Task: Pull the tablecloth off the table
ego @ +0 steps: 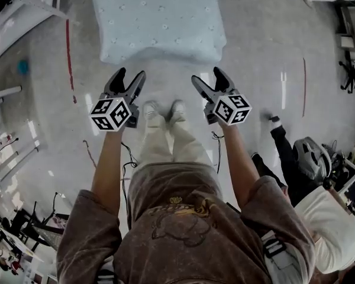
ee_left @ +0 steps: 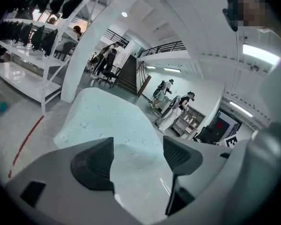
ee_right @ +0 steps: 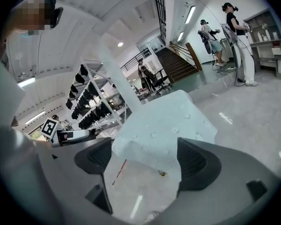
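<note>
1 tablecloth (ego: pixel 158 19), untouched; left gripper (ego: pixel 131 74) & right gripper (ego: pixel 207 76) nr it, both jaws wide apart, empty.

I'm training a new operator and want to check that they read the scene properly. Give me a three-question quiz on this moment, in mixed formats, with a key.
1. True or false: the left tongs and the right tongs are both open and hold nothing.
2. Pick one. The pale blue tablecloth is: (a) bunched on the floor, (b) spread out ahead of both tongs, (c) clamped in the right tongs.
3. Short answer: is either pair of tongs touching the tablecloth?

Key: 1 true. 2 b. 3 no; in the head view both stop short of its near edge.
</note>
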